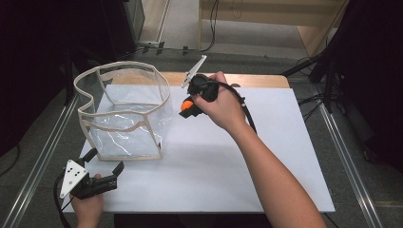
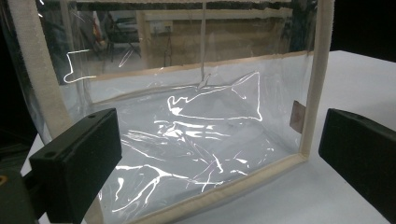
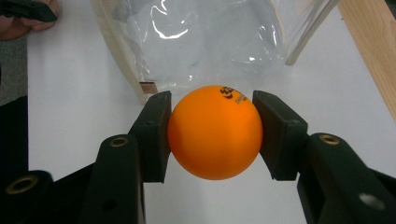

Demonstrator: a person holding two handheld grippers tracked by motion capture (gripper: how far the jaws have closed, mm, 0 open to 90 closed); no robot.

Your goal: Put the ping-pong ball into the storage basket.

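Observation:
A clear plastic bag (image 1: 126, 111) with cream fabric trim stands upright and open-topped on the white table's left part; it shows close up in the left gripper view as the bag (image 2: 196, 130). My right gripper (image 1: 186, 108) is shut on an orange ball (image 3: 215, 131), held above the table just right of the bag (image 3: 205, 42). The ball (image 1: 187, 105) peeks out under the hand. My left gripper (image 1: 105, 160) stands open near the table's front left corner, its jaws wide apart and pointing at the bag's lower front edge.
The white sheet (image 1: 266, 156) covers a wooden table (image 1: 256, 80) whose far edge shows. Metal rails (image 1: 43, 152) run along both sides. Cables and dark equipment lie on the floor beyond.

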